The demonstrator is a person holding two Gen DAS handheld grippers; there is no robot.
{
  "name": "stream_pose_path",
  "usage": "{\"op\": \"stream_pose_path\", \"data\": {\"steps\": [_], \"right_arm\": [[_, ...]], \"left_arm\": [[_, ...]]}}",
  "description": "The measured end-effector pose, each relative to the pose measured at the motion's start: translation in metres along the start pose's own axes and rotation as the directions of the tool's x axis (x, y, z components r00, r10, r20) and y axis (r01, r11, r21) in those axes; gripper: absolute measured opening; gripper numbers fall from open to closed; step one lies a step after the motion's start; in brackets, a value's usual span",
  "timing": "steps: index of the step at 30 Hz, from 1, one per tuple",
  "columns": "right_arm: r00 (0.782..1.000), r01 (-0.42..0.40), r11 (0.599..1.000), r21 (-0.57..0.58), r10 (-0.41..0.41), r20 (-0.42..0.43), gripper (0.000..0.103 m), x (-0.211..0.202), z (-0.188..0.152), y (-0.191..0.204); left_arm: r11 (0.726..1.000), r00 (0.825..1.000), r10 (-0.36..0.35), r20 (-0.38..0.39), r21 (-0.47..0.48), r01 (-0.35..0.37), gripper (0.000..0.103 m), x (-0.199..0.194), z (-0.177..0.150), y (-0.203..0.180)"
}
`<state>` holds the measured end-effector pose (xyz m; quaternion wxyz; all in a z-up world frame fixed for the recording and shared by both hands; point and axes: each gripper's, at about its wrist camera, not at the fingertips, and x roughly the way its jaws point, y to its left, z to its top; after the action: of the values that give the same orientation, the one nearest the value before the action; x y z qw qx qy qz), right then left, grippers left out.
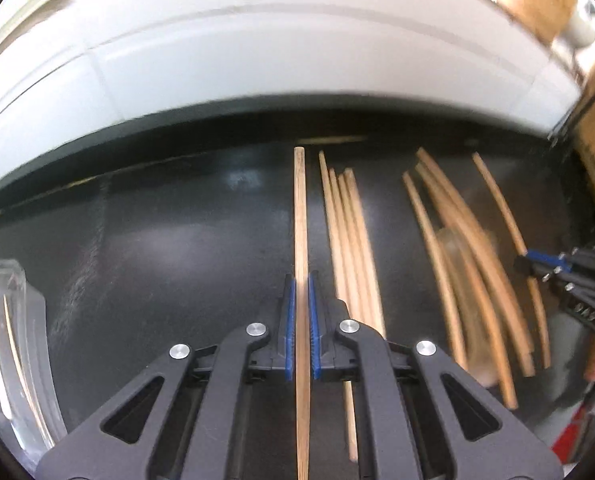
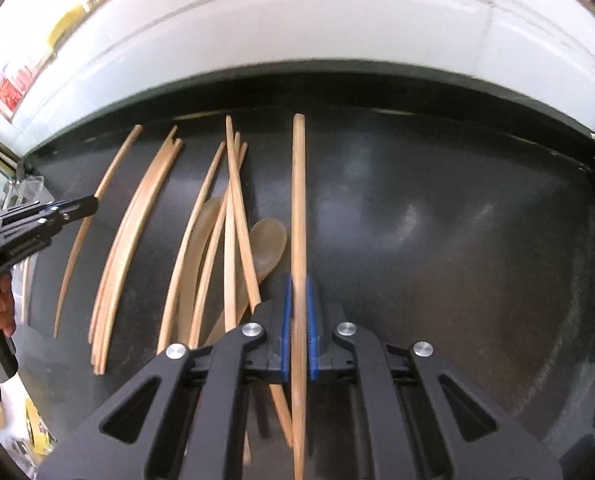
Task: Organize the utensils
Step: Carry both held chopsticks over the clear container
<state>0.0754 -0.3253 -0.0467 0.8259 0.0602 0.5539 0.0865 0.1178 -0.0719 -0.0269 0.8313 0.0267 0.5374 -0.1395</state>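
in the left wrist view, the left gripper (image 1: 301, 312) is clamping a single wooden chopstick (image 1: 300, 216) between its blue pads (image 1: 290, 320), jaws drawn narrow around it. the stick is running straight away from the camera, its far end reaching toward the back edge of the dark tray (image 1: 157, 248). just right of it a bundle of loose chopsticks (image 1: 351, 240) is lying on the tray, and farther right another scatter (image 1: 457, 248) is sitting near the right gripper (image 1: 523, 266), which is pinching its own stick there. a clear container (image 1: 13, 320) is showing at the near left with a few sticks inside.

in the right wrist view, the right gripper (image 2: 298, 312) is likewise squeezing one chopstick (image 2: 297, 208), jaws narrow. to its left a pale spoon (image 2: 267, 240) is lying under crossed sticks (image 2: 233, 220).

these sticks are looking light, stiff and smooth, so a pinch near the middle, as both claws are taking, is probably keeping them balanced; a grip toward an end would likely let the stick pivot or slip. the rounded wood may roll between flat pads, so a square, firm hold is seeming wise.
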Motion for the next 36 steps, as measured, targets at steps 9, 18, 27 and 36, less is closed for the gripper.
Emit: {"op": "stream_pose_path", "data": {"steps": [9,18,27,36], "right_arm": [[0.995,-0.052,0.998,0.037,0.049,0.085,0.008,-0.049,-0.005,0.004],[0.986,-0.134,0.986,-0.098,0.142,0.085,0.007,-0.071,-0.019,0.051],[0.960,-0.271,0.945,-0.185,0.279,0.023,0.008,-0.055,-0.031,0.145],[0.937,-0.338,0.929,-0.148,0.347,0.039,0.008,-0.055,-0.036,0.235]], "left_arm": [[0.999,0.996,-0.009,0.083,-0.042,0.012,0.005,-0.062,-0.010,0.009],[0.995,0.992,0.061,0.109,-0.085,-0.051,0.006,-0.114,-0.033,0.025],[0.972,0.981,0.172,0.095,-0.177,-0.153,0.006,-0.161,-0.084,0.076],[0.966,0.976,0.170,0.135,-0.218,-0.138,0.006,-0.193,-0.098,0.152]]}}
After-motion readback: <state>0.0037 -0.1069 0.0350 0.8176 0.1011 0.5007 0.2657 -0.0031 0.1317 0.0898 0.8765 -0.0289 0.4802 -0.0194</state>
